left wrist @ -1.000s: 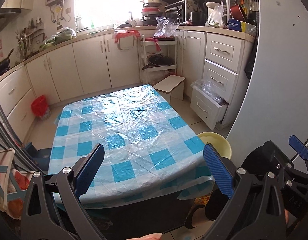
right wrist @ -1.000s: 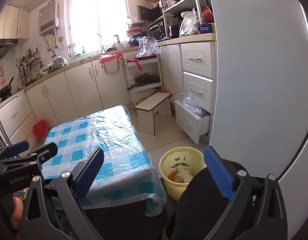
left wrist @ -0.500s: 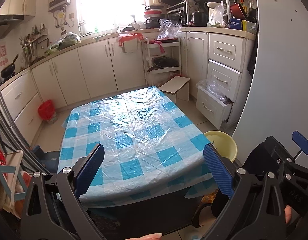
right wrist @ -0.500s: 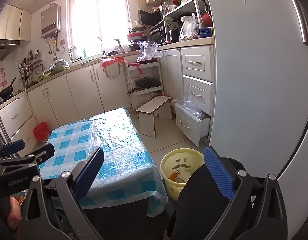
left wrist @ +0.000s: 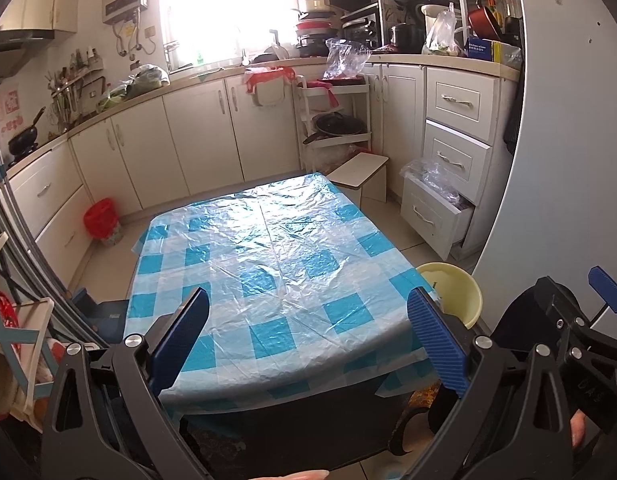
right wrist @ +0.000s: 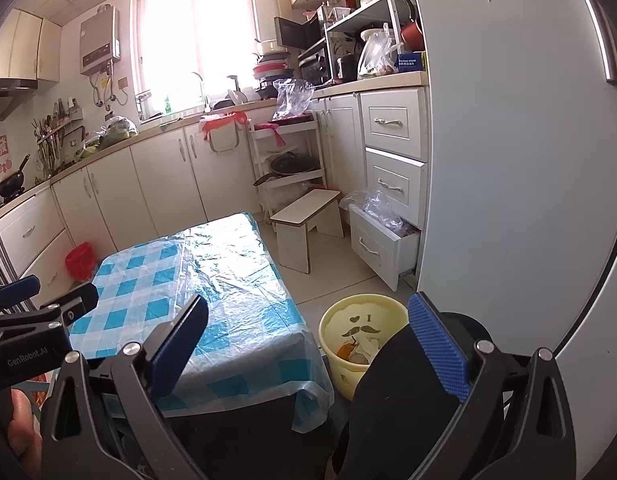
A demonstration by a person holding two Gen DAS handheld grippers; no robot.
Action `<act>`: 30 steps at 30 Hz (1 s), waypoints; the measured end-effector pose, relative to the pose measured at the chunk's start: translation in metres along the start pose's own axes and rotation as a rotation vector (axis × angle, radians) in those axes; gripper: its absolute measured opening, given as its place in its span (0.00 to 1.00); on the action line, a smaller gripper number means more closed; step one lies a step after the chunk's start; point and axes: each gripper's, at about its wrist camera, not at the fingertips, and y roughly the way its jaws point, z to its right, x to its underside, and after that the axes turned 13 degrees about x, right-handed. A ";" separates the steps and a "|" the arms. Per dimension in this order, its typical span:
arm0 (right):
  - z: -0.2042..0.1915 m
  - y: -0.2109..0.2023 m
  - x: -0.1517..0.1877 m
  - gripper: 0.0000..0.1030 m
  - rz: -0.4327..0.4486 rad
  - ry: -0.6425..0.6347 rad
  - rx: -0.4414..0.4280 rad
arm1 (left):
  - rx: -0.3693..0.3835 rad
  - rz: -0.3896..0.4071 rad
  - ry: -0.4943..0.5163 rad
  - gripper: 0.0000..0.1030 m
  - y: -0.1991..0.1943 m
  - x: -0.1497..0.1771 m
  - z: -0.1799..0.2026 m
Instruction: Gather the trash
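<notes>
Trash: crumpled white paper and an orange scrap (right wrist: 354, 354) lie inside the yellow bin; no loose piece shows on the table. The scraps are too crumpled and half hidden to tell which way they point or how their long axis runs.
Yellow bin (right wrist: 362, 320): a round, pale yellow pail with a black moustache print on its inner wall, upright on the floor just beside the table's right edge, between the table and the white fridge door (right wrist: 508, 160). In the left wrist view only its rim (left wrist: 454, 284) shows past the table corner.
Table (left wrist: 268, 264): covered with a blue-and-white checked plastic sheet, its top bare.
Red bin (left wrist: 101, 222): small, on the floor beyond the table's far left corner, against the cabinets; its contents cannot be made out.
Bottom drawer (right wrist: 382, 246): pulled out, beyond the yellow bin, with clear crumpled plastic in it.
Left gripper (left wrist: 308, 332): fingers spread wide over the table's near edge, nothing between them.
Right gripper (right wrist: 308, 332): fingers spread wide, empty, above the yellow bin and the table's right corner.
</notes>
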 end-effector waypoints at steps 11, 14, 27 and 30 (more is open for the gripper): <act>0.000 0.002 0.000 0.93 -0.009 -0.002 -0.006 | 0.015 -0.017 -0.012 0.93 0.001 -0.001 -0.003; 0.000 0.002 0.000 0.93 -0.009 -0.002 -0.006 | 0.042 -0.022 -0.036 0.93 0.003 0.000 -0.007; 0.001 0.003 0.000 0.93 -0.003 0.000 -0.009 | 0.021 0.040 -0.023 0.93 -0.009 0.000 -0.008; 0.000 0.002 -0.001 0.93 0.002 0.000 -0.008 | 0.014 0.023 -0.055 0.93 -0.007 0.000 -0.015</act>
